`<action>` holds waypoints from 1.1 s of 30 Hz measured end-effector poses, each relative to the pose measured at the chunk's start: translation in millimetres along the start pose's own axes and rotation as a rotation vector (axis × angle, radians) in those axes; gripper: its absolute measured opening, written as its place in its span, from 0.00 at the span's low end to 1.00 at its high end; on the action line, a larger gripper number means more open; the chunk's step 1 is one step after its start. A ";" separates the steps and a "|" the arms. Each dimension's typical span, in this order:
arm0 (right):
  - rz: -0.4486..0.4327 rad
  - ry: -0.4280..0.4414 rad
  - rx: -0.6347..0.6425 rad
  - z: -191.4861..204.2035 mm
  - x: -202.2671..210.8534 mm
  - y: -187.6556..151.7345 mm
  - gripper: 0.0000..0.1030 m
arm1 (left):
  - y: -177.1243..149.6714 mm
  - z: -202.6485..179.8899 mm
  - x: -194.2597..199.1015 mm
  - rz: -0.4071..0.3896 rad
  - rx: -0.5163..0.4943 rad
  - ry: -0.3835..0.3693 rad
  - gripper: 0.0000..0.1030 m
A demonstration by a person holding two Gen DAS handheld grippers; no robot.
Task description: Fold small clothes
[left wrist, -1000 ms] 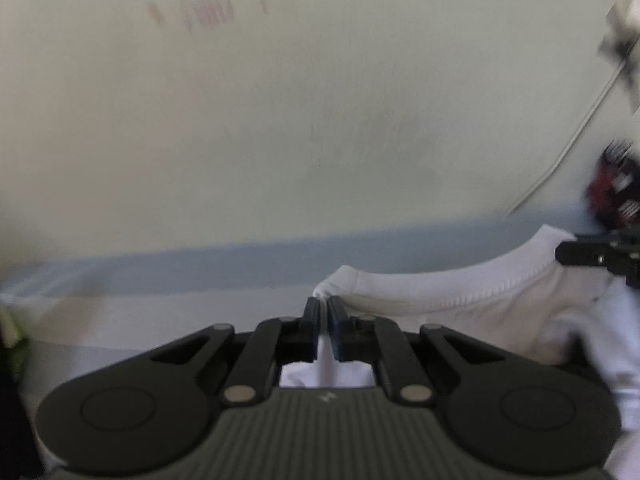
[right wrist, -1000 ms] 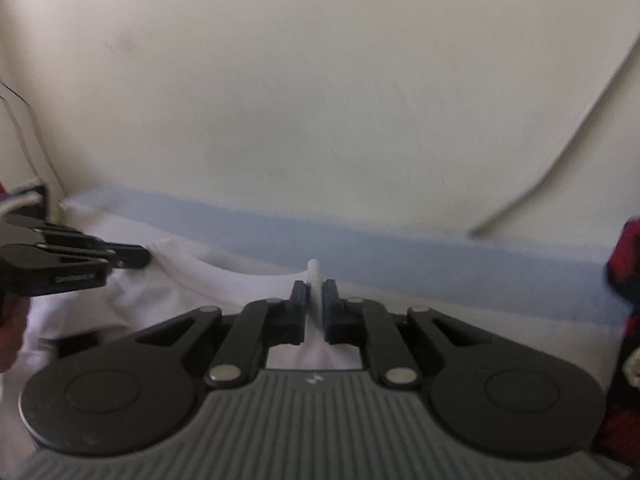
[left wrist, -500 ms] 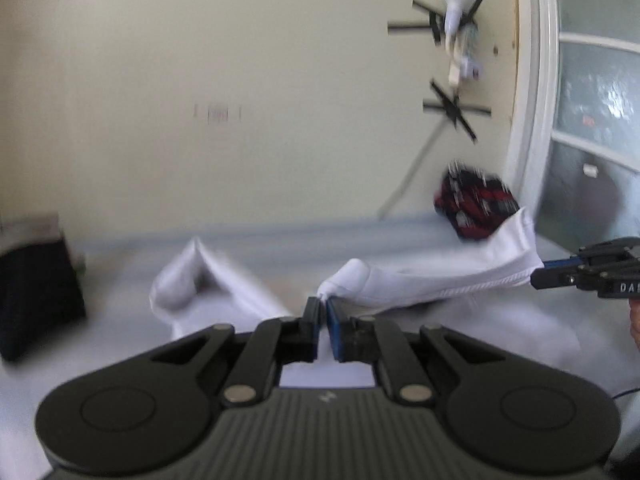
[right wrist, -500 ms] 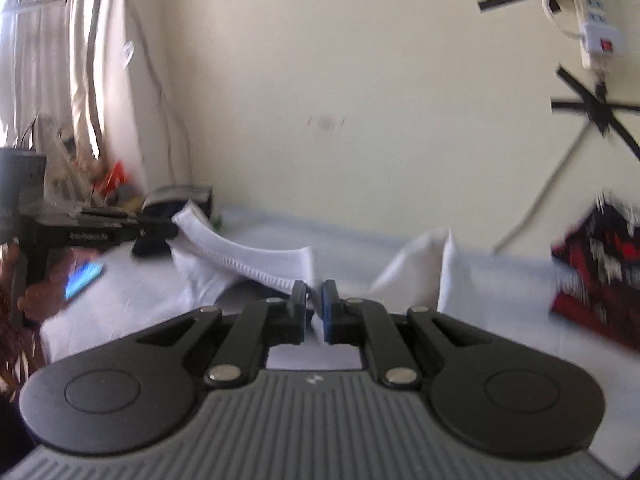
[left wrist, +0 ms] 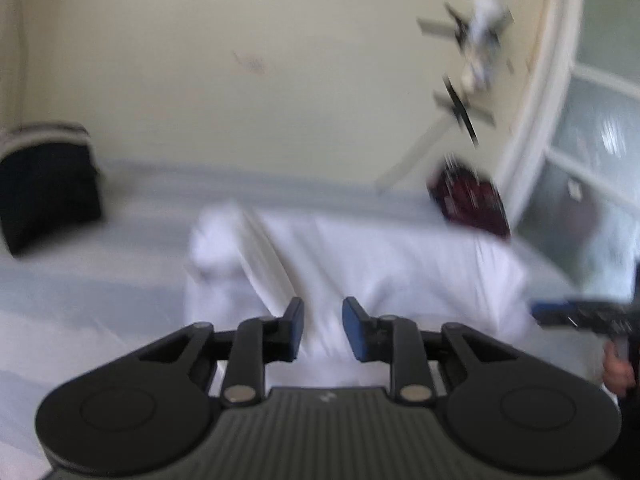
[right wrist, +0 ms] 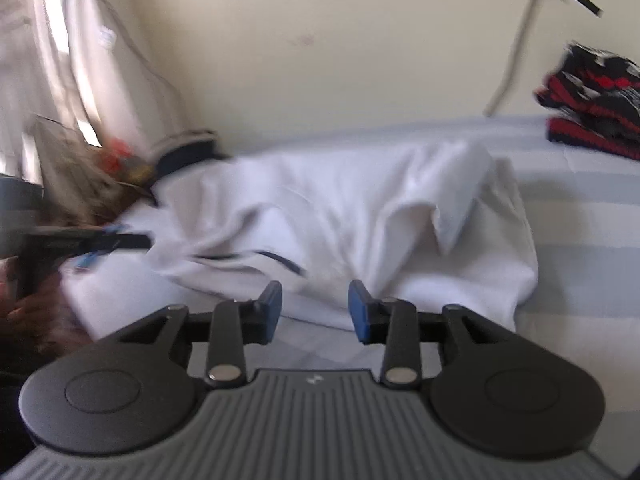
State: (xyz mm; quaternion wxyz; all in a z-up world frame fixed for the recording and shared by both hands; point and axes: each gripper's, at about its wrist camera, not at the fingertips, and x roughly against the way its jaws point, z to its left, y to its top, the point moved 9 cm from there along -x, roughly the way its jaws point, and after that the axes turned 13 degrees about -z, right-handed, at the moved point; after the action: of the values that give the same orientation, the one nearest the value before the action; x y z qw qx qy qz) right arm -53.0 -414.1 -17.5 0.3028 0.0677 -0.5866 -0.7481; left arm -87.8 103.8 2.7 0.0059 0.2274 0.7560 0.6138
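With both the left gripper (left wrist: 322, 326) and right gripper (right wrist: 315, 307) jaws wide and empty, the rumpled white garment (right wrist: 360, 216) on the bed (right wrist: 592, 216) looks likely to get creased if regrasped through its bunched layers.

One white garment (right wrist: 340, 208), two folded piles (right wrist: 592, 100) (left wrist: 44, 184).

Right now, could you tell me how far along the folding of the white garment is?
Early. Done: the white garment lies on the striped sheet, doubled over roughly, with one loose flap and wrinkles. In hand: nothing; left gripper and right gripper are both open, just short of its near edge. Left: smoothing and the tidy folds. The red-and-black pile sits apart by the wall.
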 end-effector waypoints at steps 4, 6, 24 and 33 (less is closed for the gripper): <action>-0.128 0.025 0.017 11.5 9.9 44.3 0.43 | 38.6 5.8 -26.3 -0.077 -0.007 0.008 0.19; -0.144 -0.021 0.017 10.9 -6.5 53.5 0.43 | 43.3 0.0 -50.4 -0.083 -0.029 -0.011 0.19; -0.146 -0.561 -0.028 -120.2 -24.4 42.8 0.60 | -7.6 25.8 -113.5 0.058 0.038 0.156 0.07; -0.136 -0.242 0.020 -22.6 -47.8 35.5 0.58 | -29.5 -32.4 -125.9 0.101 -0.093 0.057 0.11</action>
State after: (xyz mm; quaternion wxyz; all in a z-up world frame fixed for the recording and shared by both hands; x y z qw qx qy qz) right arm 9.2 -412.1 -3.8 0.1778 0.0196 -0.6204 -0.7636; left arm 5.8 25.4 -50.9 -0.0360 0.2472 0.7142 0.6538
